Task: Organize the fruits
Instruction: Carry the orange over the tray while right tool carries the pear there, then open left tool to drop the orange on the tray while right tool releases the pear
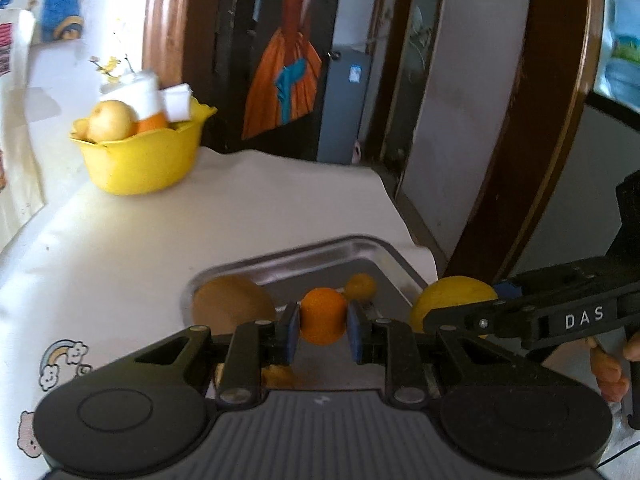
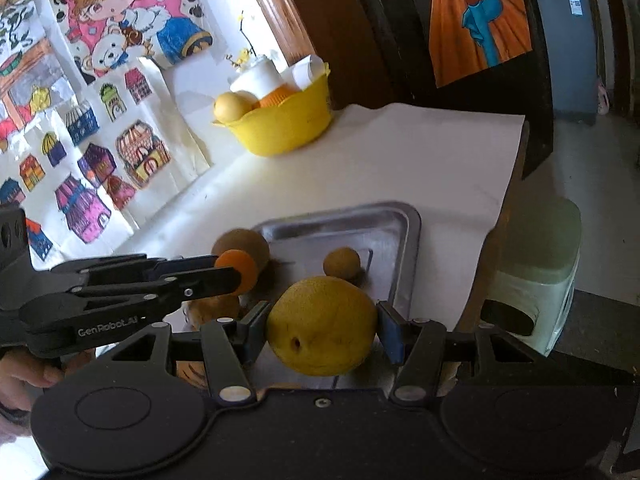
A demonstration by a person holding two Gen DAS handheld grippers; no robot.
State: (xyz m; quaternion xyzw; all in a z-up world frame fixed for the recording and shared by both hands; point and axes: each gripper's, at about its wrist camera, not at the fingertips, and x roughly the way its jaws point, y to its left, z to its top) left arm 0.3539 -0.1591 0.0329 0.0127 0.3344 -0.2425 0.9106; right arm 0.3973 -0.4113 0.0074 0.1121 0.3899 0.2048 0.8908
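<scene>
Right gripper point(image 2: 322, 326) pinches a big yellow citrus fruit point(image 2: 322, 326) between its blue pads, over the near end of the metal tray point(image 2: 400, 216). Left gripper point(image 1: 323, 326) is clamped on a small orange point(image 1: 323, 322), also above the tray, just left of the other fruit.

White table point(image 2: 400, 152): tray near, yellow bowl point(image 2: 280, 132) far back by the wall, well apart.

Tray holds a round brown fruit point(image 2: 240, 246) at its left edge and a small tan-orange ball point(image 2: 342, 263) mid-tray. More orange-brown pieces point(image 2: 212, 308) lie at the near end, mostly hidden behind the gripper bodies; can't tell what they are or how many.

Bowl is piled up: a pale yellow round fruit point(image 2: 230, 106) at the rim, something orange point(image 2: 276, 94) behind it, white foam or paper wraps point(image 2: 260, 74) on top. Lower contents hidden by the wall.

Fingers of a hand point(image 2: 24, 372) show at the lower left edge of the right view, cut off. Blur softens the bowl in the left view.
</scene>
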